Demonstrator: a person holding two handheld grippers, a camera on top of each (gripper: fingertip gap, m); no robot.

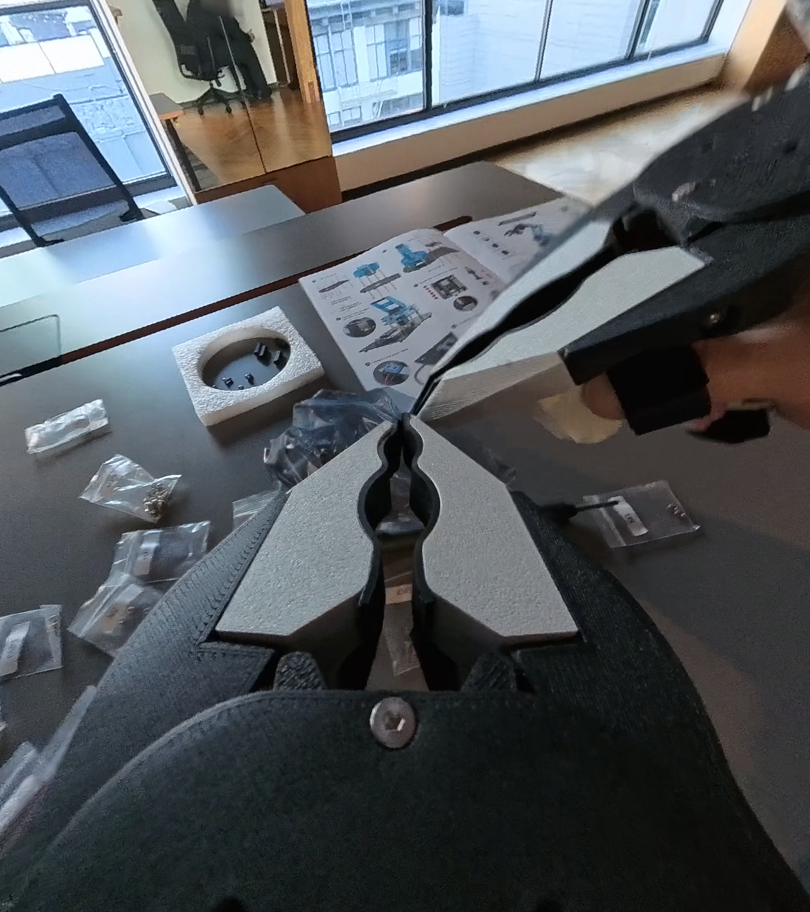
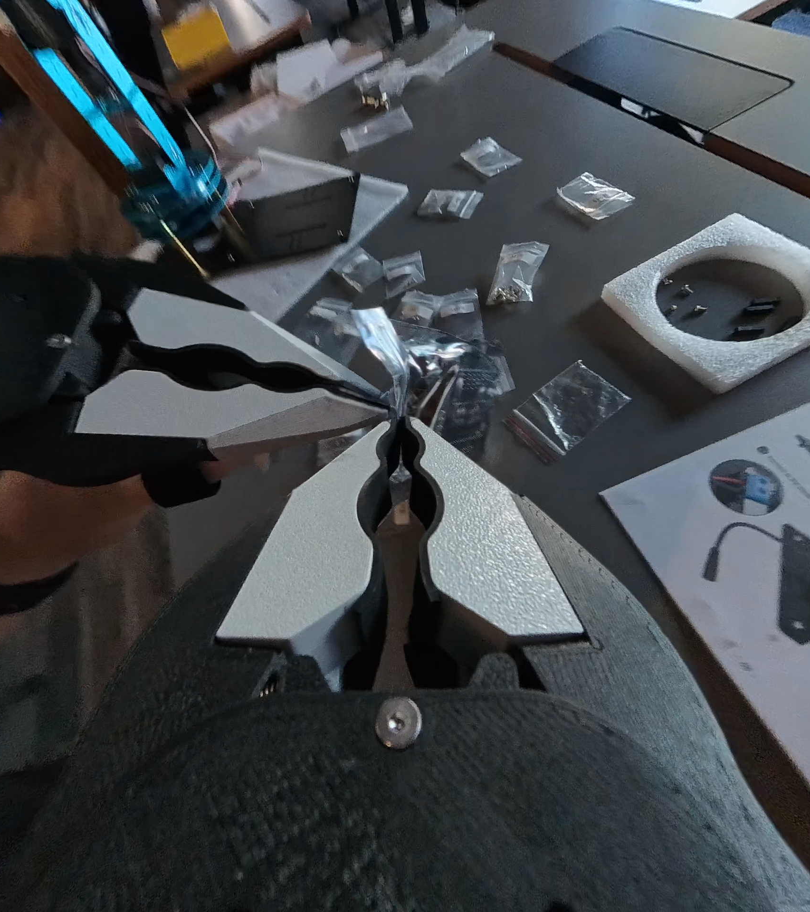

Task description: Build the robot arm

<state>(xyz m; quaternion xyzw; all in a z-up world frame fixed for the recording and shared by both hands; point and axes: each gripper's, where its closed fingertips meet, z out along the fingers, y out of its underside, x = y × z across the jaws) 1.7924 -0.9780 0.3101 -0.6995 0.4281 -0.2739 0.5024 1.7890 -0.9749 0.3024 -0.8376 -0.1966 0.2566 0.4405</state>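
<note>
A crumpled clear plastic bag (image 1: 338,434) with dark and blue parts inside sits just above the dark table (image 1: 689,617). My left gripper (image 1: 403,424) is shut, its tips pinching the bag's edge. My right gripper (image 1: 417,402) comes in from the upper right, also shut, its tips meeting the left ones on the same bag. In the right wrist view the right gripper (image 2: 400,424) pinches the bag (image 2: 383,340), whose film stands up stretched above the tips. The left gripper (image 2: 383,405) grips it from the left. A hand holds each gripper.
A white foam block (image 1: 245,395) with a round hole lies behind the bag, also in the right wrist view (image 2: 733,355). An open instruction booklet (image 1: 393,296) lies on a white box. Several small bags of screws (image 1: 131,488) are scattered left. A blue acrylic piece (image 2: 171,197) and grey box (image 2: 294,217) stand farther off. The tips of both grippers are at nearly the same place.
</note>
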